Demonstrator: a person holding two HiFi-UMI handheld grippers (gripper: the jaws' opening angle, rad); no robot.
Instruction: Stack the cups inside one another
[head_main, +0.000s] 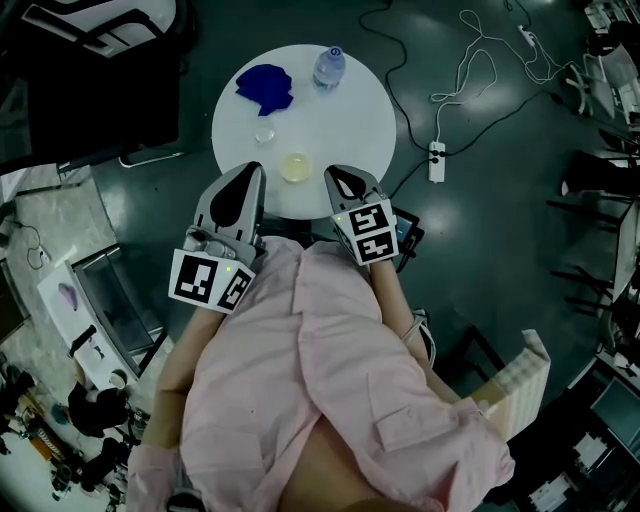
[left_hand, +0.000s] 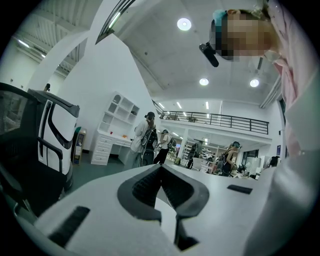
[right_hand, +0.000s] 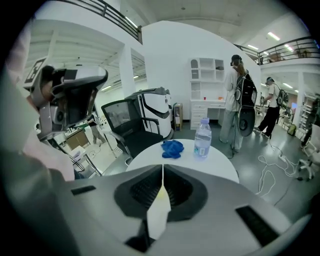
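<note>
On the round white table (head_main: 350, 110) a yellowish cup (head_main: 296, 166) stands near the front edge. A smaller clear cup (head_main: 265, 133) sits a little beyond it to the left. My left gripper (head_main: 252, 168) hovers at the table's near edge, left of the yellowish cup; in the left gripper view its jaws (left_hand: 161, 167) meet at the tips with nothing between them, and they point level, away from the table. My right gripper (head_main: 335, 172) is just right of the yellowish cup and shut (right_hand: 163, 167). A pale yellow patch shows through the slot behind its tips.
A water bottle (head_main: 329, 66) (right_hand: 202, 139) and a crumpled blue cloth (head_main: 265, 86) (right_hand: 172, 148) lie at the table's far side. A black office chair (right_hand: 135, 120) stands beyond the table. A power strip (head_main: 437, 160) with cables lies on the floor to the right. People stand further off (right_hand: 240, 105).
</note>
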